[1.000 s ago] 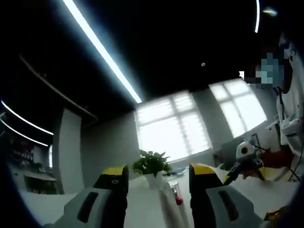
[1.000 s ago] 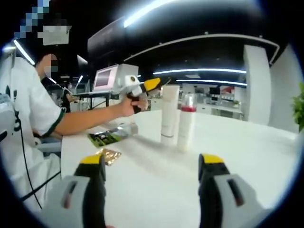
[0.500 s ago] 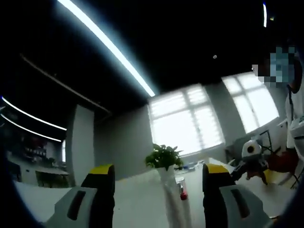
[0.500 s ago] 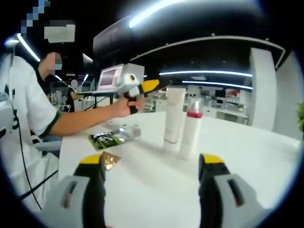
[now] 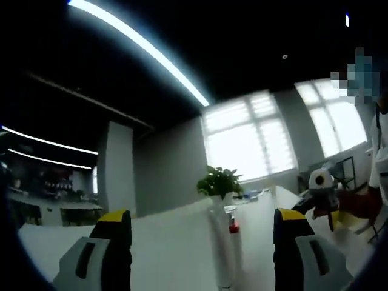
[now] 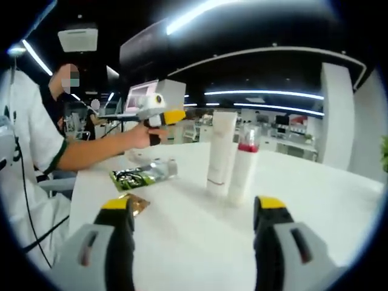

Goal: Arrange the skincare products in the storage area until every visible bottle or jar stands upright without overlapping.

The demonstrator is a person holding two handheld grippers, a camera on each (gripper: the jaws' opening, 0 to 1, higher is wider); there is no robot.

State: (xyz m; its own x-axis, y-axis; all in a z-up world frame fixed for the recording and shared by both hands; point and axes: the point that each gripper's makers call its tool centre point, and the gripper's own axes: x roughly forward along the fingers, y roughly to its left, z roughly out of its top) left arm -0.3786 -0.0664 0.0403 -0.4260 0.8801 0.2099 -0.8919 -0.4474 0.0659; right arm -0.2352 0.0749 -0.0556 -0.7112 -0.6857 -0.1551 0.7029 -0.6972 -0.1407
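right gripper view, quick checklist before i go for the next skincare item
1. White tube upright: ok.
2. Bottle with the red band upright: ok.
3. Tube and bottle not overlapping: cannot tell, they stand very close.
4. Green-labelled item upright: not ok, lying flat on the table.
5. Gold packet placed: not ok, lying flat.
6. Right gripper free: ok, open and empty.

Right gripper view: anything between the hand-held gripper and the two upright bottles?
Nothing: bare white table lies between the open right hand-held gripper and the white tube and red-collared bottle.
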